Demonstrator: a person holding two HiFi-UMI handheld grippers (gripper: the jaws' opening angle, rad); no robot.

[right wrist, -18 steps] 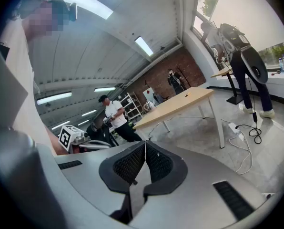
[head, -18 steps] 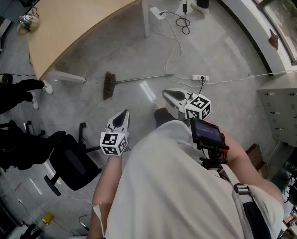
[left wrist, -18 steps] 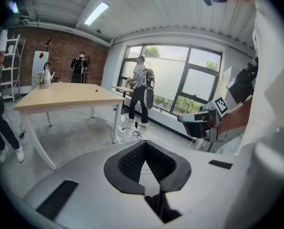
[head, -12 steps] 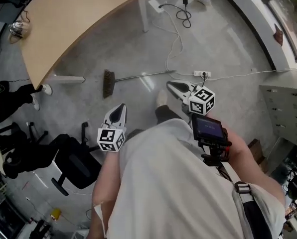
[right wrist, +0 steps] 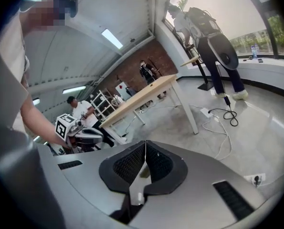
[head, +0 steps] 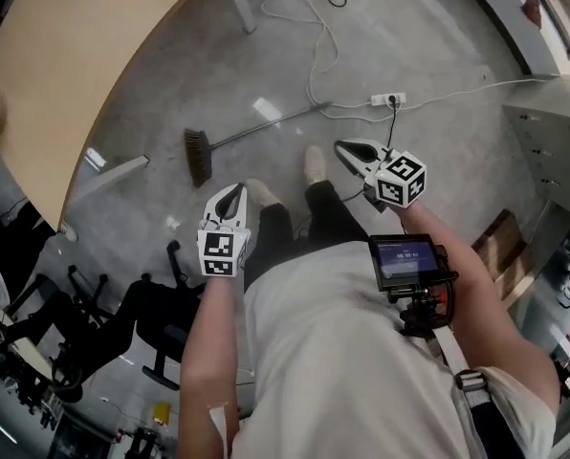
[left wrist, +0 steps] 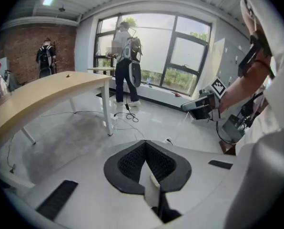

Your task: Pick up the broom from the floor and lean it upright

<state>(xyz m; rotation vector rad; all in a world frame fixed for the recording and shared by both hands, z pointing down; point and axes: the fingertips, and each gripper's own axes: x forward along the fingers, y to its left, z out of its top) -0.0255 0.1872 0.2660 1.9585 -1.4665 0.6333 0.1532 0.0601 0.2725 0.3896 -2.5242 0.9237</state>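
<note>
The task has not really begun yet. The broom lies flat on the floor just in front of the person's feet. Its brush is toward the curved worktop and its thin handle runs away toward the power strip. Nothing touches it.

The left gripper hangs over the floor near the brush but apart from it. The right gripper is near the far part of the handle, also apart. On both, the fingers are pressed fully together with nothing between them, so each one is empty. As we judge it, everything is left to do: open the fingers, go down to the handle, take it, lift the broom and lean it upright against some support.

About writing we find little. The cubes on the grippers carry only black-and-white square patterns, no words. The small screen at the chest shows a line of text, but it is too small to read. We see no brand on the broom.
</note>
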